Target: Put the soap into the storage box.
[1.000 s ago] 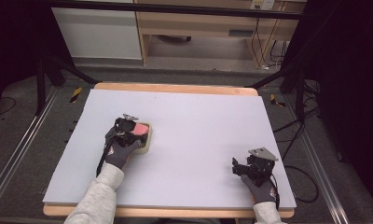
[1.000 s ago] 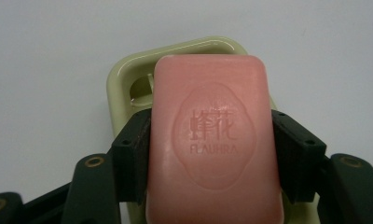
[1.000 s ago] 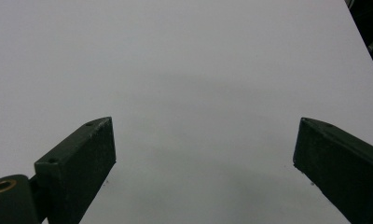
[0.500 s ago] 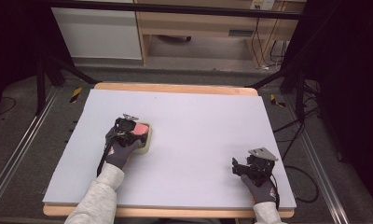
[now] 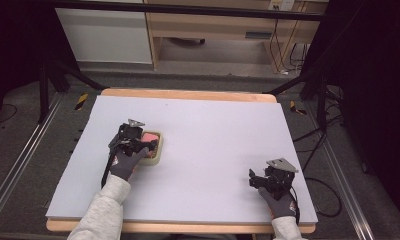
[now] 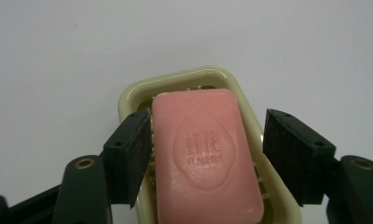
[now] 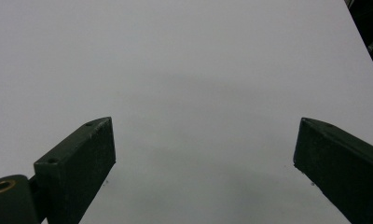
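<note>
A pink soap bar (image 6: 205, 158) with a stamped logo lies in a pale yellow soap dish (image 6: 184, 79) on the white tabletop (image 5: 218, 125). My left gripper (image 6: 208, 140) straddles the bar. Its left jaw is right against the bar's edge, while the right jaw stands off with a small gap, so it is open. From above, the soap (image 5: 149, 136) and dish (image 5: 157, 156) sit left of centre, partly under the left gripper (image 5: 140, 142). My right gripper (image 5: 254, 180) rests low near the front right corner, and the right gripper (image 7: 203, 144) is wide open over bare board.
The white board sits on a wooden table whose edge (image 5: 188, 94) shows at the back. Dark floor, metal rails (image 5: 18, 165) and cables (image 5: 328, 195) surround it. A wooden cabinet (image 5: 213, 25) stands beyond the far side.
</note>
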The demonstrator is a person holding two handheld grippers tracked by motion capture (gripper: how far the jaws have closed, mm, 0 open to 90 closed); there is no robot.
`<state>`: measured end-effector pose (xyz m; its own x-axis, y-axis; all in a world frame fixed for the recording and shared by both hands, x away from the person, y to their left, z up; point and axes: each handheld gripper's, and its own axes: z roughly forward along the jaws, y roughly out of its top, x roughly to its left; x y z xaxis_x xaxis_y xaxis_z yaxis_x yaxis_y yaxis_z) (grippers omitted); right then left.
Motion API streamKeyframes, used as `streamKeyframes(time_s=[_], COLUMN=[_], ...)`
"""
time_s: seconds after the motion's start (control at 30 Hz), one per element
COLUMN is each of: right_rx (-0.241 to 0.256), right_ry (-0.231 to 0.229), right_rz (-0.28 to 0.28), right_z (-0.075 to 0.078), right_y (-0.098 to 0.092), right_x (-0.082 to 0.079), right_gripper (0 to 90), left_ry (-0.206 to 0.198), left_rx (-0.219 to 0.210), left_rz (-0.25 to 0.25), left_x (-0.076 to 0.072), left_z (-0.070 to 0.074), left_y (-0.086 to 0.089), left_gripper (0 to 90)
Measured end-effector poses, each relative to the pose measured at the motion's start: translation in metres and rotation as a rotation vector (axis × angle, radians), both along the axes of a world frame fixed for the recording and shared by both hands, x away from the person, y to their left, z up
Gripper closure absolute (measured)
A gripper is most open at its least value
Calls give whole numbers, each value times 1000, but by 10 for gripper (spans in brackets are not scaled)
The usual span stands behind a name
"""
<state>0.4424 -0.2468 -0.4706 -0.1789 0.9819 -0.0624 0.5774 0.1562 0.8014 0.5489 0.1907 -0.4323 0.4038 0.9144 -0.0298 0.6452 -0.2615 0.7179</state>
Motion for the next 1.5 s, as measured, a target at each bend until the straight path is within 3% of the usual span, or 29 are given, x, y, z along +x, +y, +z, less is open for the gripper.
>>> streamKeyframes(time_s=[0.4,0.53,0.67,0.77,1.2,1.4,1.5], right_rx=[-4,2,3,0,-3,-3,-7], right_ry=[-10,-17,-19,-21,-17,-10,-8], right_rz=[-15,-21,-30,-34,-56,-69,-78], right_z=[0,1,2,2,1,1,0], right_y=[-2,-3,-4,-6,-9,-12,-14], right_x=[0,-1,-2,-2,-3,-4,-4], right_gripper=[54,52,52,51,48,47,47], left_ry=[-51,-62,-65,-68,-103,-92,-81], left_rx=[-9,-7,-43,-42,-63,-58,-33], left_rz=[-67,-92,-108,-114,-83,-57,-38], left_x=[-16,-30,-40,-48,-82,-87,-91], left_z=[14,18,17,16,-1,-9,-18], left_y=[-1,2,7,14,51,66,76], left_gripper=[249,248,241,234,223,216,207])
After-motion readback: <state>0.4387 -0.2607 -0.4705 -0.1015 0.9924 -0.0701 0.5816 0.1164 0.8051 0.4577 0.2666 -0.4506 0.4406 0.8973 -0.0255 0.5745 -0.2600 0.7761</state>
